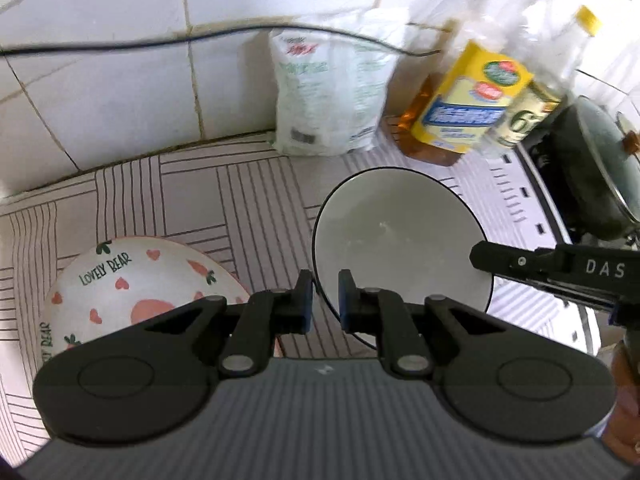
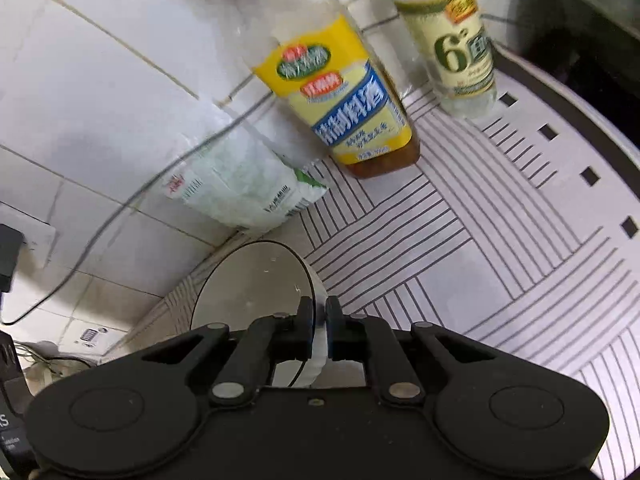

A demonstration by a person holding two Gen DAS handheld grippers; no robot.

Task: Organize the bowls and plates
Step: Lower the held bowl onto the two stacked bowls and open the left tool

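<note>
White-tiled kitchen corner, striped counter mat (image 1: 248,196): one bowl held from both sides.
I had my left gripper (image 1: 325,300) and right gripper (image 2: 320,330) each clamped on opposite rims of the white bowl (image 1: 396,232), to keep it level; the bear-print plate (image 1: 132,280) lay beside it, probably its stacking spot.

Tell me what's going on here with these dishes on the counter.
A person is tidying dishes with a gripper in each hand. Both the left gripper and the right gripper are clamped on opposite rims of the white bowl. The Lovely Bear plate sits untouched on the striped counter mat, left of the bowl.
</note>
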